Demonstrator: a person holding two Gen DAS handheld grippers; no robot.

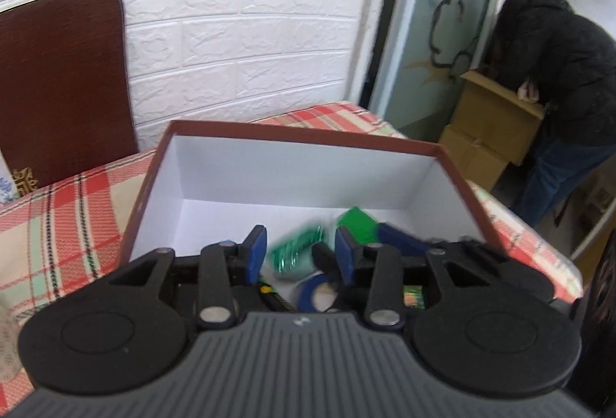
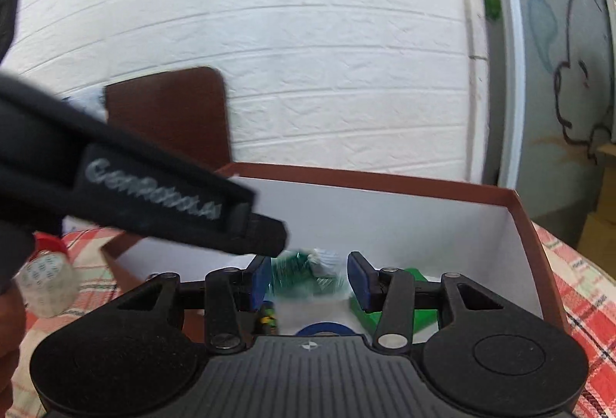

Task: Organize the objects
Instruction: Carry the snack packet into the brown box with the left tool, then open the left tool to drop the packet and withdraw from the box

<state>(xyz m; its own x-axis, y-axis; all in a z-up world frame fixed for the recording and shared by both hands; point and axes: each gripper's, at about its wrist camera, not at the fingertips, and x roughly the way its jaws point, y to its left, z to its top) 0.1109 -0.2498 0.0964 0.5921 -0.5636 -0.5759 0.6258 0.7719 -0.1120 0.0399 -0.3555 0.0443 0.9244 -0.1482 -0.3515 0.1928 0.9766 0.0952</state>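
A brown box with a white inside [image 1: 292,133] stands on the plaid tablecloth; it also shows in the right wrist view [image 2: 385,183]. Inside lie a green block [image 1: 358,221], a blue tape roll [image 1: 312,291] and a dark blue item [image 1: 400,237]. A blurred green foil packet [image 1: 298,250] hangs between the open fingers of my left gripper [image 1: 300,252], seemingly loose. My right gripper [image 2: 308,277] is open over the box, with the same packet [image 2: 304,271] blurred between its fingers. The left gripper's body [image 2: 154,194] crosses the right wrist view.
A dark red board [image 1: 61,83] leans on the white brick wall. A clear tape roll with a red core [image 2: 46,279] lies left of the box. A person in dark clothes [image 1: 558,91] bends over cardboard boxes [image 1: 489,125] at the right.
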